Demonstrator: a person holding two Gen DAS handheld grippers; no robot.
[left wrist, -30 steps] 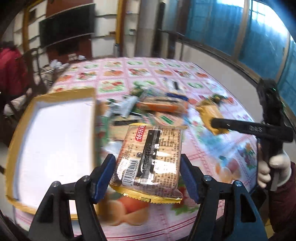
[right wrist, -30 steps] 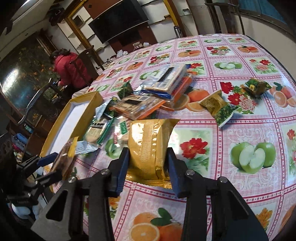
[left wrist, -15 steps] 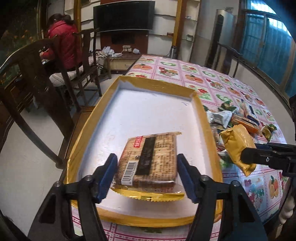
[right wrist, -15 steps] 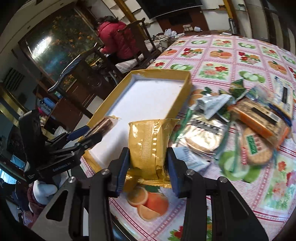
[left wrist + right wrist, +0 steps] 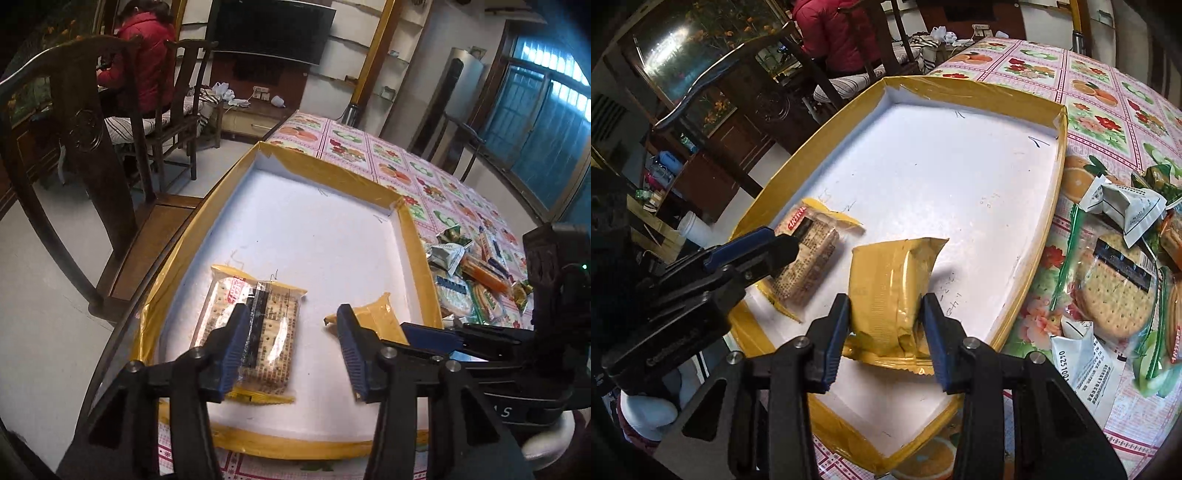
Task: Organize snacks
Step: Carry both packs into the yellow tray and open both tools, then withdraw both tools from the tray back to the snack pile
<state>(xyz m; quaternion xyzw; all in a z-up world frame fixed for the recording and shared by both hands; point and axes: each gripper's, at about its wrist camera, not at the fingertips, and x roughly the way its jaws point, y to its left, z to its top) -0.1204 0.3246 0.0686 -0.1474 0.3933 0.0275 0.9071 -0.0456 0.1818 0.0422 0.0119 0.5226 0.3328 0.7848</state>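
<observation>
left claw (image 5: 291, 349) opening, cracker pack (image 5: 255, 328) lying free; right claw (image 5: 886, 332) clamped on gold packet (image 5: 890, 284); snack pile (image 5: 1123, 258) beside tray (image 5: 979, 88)

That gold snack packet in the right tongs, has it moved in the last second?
Yes. The gold packet has travelled from above the flowered tablecloth to inside the yellow-rimmed tray, beside the cracker packet.

A clear-wrapped cracker pack (image 5: 255, 332) with a black label strip lies flat on the white floor of the yellow-rimmed tray (image 5: 325, 170), near its front-left corner. Just beside it, a gold packet (image 5: 892, 291) stands tilted.
</observation>
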